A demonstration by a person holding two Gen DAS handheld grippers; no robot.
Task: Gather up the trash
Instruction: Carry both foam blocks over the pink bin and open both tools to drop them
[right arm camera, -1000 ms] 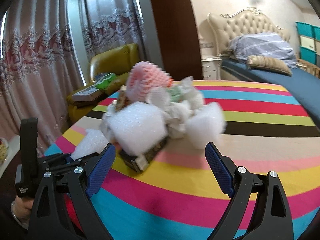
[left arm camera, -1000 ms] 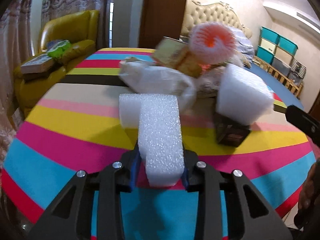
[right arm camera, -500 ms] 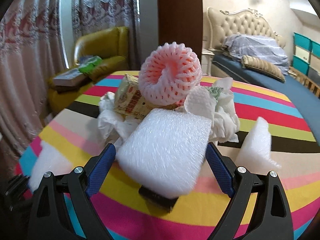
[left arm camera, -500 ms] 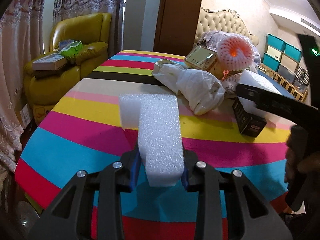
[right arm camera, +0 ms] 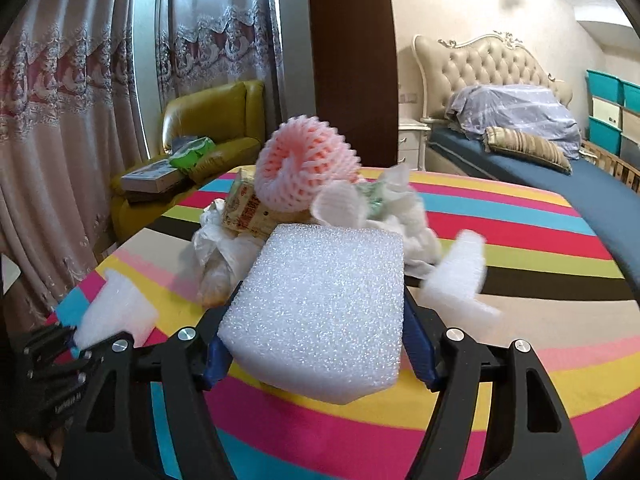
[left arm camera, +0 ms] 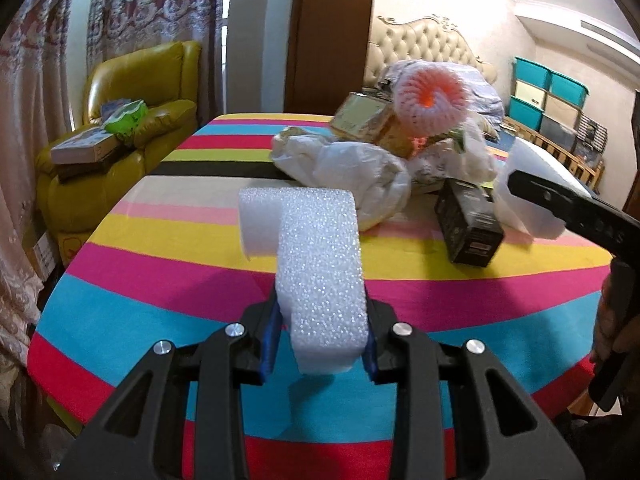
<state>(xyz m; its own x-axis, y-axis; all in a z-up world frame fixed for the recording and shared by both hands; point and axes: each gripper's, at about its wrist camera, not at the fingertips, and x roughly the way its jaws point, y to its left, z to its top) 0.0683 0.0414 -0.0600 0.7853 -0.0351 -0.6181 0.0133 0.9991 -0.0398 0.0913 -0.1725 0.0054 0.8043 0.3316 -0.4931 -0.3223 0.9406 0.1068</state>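
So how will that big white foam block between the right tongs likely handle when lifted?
The foam block looks airy and beaded, so probably very light. It keeps crisp edges as the right tongs close around it, suggesting stiff with slight give. Its bulk may catch neighbouring trash.

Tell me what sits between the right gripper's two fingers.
In the right wrist view, a large white foam block fills the gap of the right gripper, whose jaws are closing on it, both blue pads at its sides.
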